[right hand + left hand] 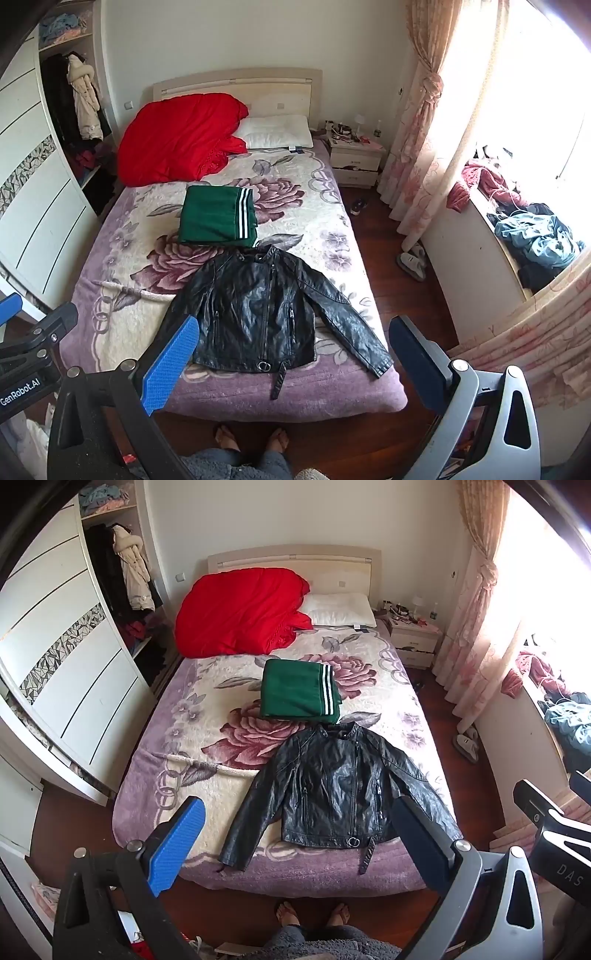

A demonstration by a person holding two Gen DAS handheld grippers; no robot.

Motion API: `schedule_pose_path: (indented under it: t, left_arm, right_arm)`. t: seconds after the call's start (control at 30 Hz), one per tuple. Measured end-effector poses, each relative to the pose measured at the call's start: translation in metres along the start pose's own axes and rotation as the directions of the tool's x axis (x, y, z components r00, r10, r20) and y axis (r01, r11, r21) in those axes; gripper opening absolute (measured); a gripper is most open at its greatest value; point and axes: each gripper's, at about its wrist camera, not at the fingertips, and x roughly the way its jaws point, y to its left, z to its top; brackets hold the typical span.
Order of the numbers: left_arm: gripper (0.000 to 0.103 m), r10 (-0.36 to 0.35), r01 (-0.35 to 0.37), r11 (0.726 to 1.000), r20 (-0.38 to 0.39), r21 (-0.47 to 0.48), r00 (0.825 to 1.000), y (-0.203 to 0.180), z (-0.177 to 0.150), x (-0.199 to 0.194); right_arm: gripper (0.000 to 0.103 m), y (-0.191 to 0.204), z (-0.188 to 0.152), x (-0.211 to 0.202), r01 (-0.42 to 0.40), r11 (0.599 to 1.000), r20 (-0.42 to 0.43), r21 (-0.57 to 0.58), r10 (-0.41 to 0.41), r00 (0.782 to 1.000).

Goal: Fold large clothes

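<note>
Jacket (334, 794): black, glossy, spread flat, sleeves out, on bed (155, 775) | green fold (299, 692) just beyond collar | both jaws apart, empty

The left hand-held gripper (295, 834) has one finger faced with a ribbed blue pad (177, 845) and one dark navy pad on a silver-grey bracket; black frame, round silver bolts. The right hand-held gripper (291, 354) is built alike, with white "DAS" lettering. Below: bare feet (288, 915) in sandals, grey fleecy clothing (325, 945).
</note>
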Motion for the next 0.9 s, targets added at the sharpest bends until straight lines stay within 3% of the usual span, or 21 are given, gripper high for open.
schedule_pose_path:
  t: [0.9]
  left_arm:
    - [0.103, -0.026, 0.026, 1.000, 0.038, -0.001, 0.999, -0.007, -0.003, -0.027]
  right_arm:
    - [0.103, -0.009, 0.000, -0.020, -0.002, 1.000, 0.030, 0.008, 0.002, 1.000]
